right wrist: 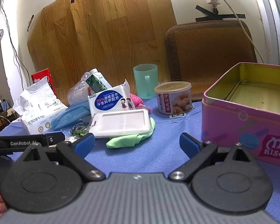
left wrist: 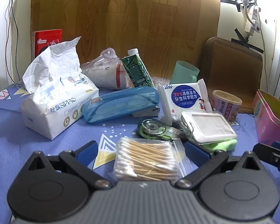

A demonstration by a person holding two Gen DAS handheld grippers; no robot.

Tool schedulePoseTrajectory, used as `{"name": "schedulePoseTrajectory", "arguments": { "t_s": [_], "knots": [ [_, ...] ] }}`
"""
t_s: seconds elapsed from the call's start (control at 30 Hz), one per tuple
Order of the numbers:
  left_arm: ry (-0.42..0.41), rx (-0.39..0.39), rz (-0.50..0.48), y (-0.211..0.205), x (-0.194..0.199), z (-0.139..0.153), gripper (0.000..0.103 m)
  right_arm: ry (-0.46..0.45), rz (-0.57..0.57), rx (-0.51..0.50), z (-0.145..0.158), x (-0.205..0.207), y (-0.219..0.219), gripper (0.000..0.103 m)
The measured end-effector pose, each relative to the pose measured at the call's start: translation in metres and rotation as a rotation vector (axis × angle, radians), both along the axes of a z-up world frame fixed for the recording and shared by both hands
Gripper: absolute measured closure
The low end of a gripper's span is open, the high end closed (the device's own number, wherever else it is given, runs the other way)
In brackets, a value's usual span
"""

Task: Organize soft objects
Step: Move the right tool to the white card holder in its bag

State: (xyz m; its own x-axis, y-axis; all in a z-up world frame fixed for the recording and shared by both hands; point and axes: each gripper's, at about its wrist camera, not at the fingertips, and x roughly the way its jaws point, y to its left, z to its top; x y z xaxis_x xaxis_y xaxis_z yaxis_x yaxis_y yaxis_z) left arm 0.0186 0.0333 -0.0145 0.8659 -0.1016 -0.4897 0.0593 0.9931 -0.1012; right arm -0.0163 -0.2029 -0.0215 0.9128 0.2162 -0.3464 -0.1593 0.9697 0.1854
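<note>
My left gripper [left wrist: 141, 149] is open, its blue fingers either side of a clear bag of cotton swabs [left wrist: 146, 159] on the blue cloth. A white tissue pack [left wrist: 54, 100] lies at the left, a wet-wipes pack [left wrist: 184, 97] behind the middle. A green cloth [left wrist: 223, 144] lies under a white card holder [left wrist: 208, 127]. My right gripper [right wrist: 137, 144] is open and empty over bare cloth, just in front of the green cloth [right wrist: 128, 140] and left of the open pink biscuit tin [right wrist: 248, 112]. A pink fluffy thing [right wrist: 137, 99] peeks out behind the wipes [right wrist: 110, 99].
A blue pencil case [left wrist: 119, 103], a correction tape [left wrist: 155, 128], a green carton [left wrist: 137, 71], a teal cup [right wrist: 145, 80], a round can [right wrist: 174, 97] and a bagged white roll [left wrist: 104, 72] crowd the table. A red box [left wrist: 46, 39] and a brown mat [right wrist: 209, 56] stand behind.
</note>
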Motion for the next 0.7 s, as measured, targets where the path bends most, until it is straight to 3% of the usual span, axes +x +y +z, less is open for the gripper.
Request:
{"name": "schedulePoseTrajectory", "arguments": {
  "t_s": [0.4, 0.5, 0.7],
  "knots": [
    [0.037, -0.105, 0.027, 0.020, 0.006, -0.002, 0.000, 0.021, 0.094, -0.127, 0.007, 0.018, 0.026, 0.015],
    [0.036, -0.127, 0.032, 0.024, 0.005, -0.002, 0.000, 0.016, 0.109, -0.149, 0.014, 0.035, 0.033, 0.015],
    [0.028, -0.131, 0.027, 0.024, 0.005, -0.002, 0.000, 0.124, 0.111, -0.139, 0.013, 0.091, 0.038, 0.013]
  ]
}}
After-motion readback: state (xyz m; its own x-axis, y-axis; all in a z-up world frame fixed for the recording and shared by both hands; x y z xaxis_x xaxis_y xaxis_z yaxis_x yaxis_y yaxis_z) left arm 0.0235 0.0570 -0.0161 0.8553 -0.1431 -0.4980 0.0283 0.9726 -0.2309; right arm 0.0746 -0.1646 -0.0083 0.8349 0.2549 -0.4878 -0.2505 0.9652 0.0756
